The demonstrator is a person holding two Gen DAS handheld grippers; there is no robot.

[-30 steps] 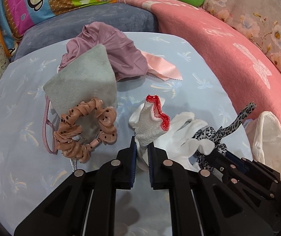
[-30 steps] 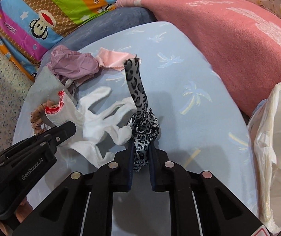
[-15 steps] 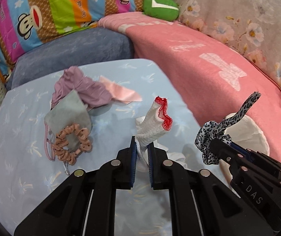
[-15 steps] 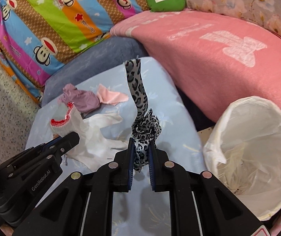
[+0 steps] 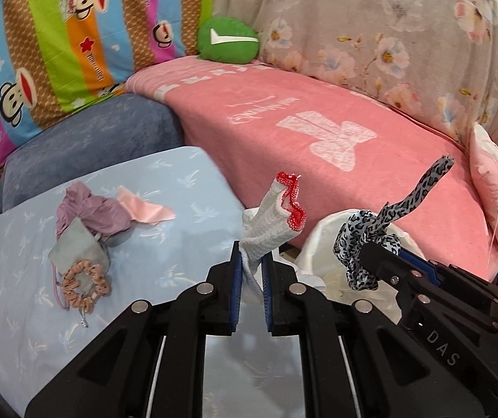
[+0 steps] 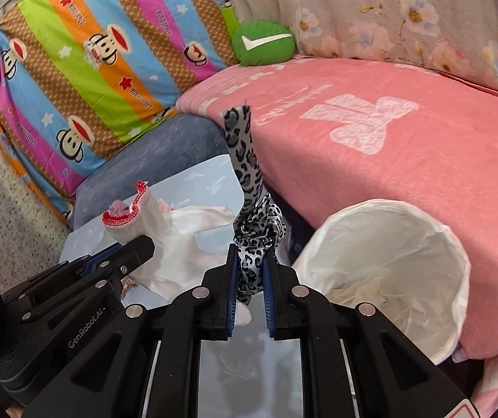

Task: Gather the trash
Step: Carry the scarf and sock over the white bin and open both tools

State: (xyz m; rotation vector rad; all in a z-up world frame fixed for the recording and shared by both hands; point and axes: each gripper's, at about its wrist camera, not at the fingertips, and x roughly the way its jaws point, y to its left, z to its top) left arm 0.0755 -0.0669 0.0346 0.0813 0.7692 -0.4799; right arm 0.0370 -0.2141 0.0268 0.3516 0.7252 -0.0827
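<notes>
Left wrist view: left claw (image 5: 251, 271) clamped on a white glove (image 5: 269, 230) (red-trimmed cuff up), raised above the blue counter (image 5: 165, 275), where a pink scrunchie (image 5: 86, 285) and purple cloth (image 5: 92, 214) lie. Right wrist view: right claw (image 6: 250, 271) clamped on a leopard-print scrunchie (image 6: 255, 233), held just beside the white-lined trash bin (image 6: 454, 261).
</notes>
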